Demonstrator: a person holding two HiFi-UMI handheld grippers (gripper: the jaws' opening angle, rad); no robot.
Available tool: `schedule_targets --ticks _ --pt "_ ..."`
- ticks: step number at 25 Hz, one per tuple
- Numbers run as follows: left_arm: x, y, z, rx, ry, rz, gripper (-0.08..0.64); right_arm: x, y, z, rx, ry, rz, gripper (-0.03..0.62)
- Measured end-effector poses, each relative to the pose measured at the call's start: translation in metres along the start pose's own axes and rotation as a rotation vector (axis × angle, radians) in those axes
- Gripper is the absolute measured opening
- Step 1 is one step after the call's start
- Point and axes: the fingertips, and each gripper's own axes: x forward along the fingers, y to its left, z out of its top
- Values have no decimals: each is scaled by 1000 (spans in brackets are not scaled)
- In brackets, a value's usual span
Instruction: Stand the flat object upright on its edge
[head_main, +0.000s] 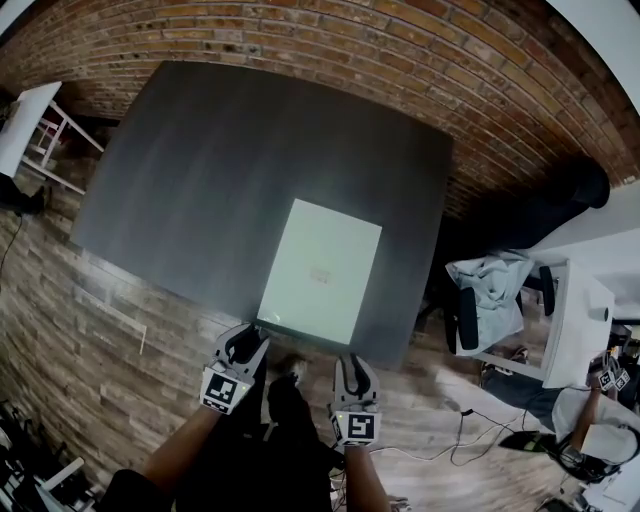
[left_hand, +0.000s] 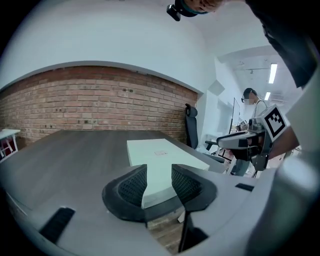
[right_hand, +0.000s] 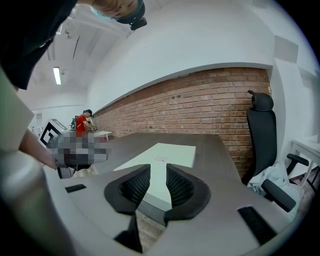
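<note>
A pale, flat rectangular board (head_main: 320, 270) lies flat on the dark grey table (head_main: 220, 170), with its near short edge at the table's front edge. My left gripper (head_main: 247, 342) hovers just in front of the board's near left corner. Its jaws are open and empty. My right gripper (head_main: 351, 366) hangs off the table's front edge, just short of the board's near right corner, also open and empty. In the left gripper view the board (left_hand: 161, 159) shows through the gap of the left gripper (left_hand: 159, 182). The right gripper view has the board (right_hand: 167, 157) beyond the right gripper (right_hand: 158, 184).
A brick wall (head_main: 330, 40) runs behind the table, and wood-look floor (head_main: 90, 330) lies below its front edge. A black office chair (right_hand: 262, 130) stands off the table's right side. A white desk (head_main: 585, 300) and a jacket-draped chair (head_main: 490, 295) are at the right, a white stand (head_main: 30, 125) at the far left.
</note>
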Motion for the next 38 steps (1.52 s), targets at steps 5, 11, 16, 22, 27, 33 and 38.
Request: schedule_targets --ticks 5,11,16,22,27,33,38 --pt "15 5 -34 1 58 -7 170 12 -7 -33 11 49 -5 138" --pt "30 11 -66 -8 107 -21 201 21 -16 -75 2 139 -7 178" --pt "40 19 -84 -31 128 -24 209 33 -14 -100 -9 187 5 195" --pt "47 22 -92 -32 142 -36 215 43 -14 -106 -13 167 0 195" --pt "54 19 -96 -34 147 -56 215 50 -15 -112 -10 184 -6 195" --pt "55 15 -93 -32 138 -73 216 48 -14 -115 4 196 -10 196" --pt "51 14 -89 -17 131 -83 216 47 -11 -106 8 178 -6 198"
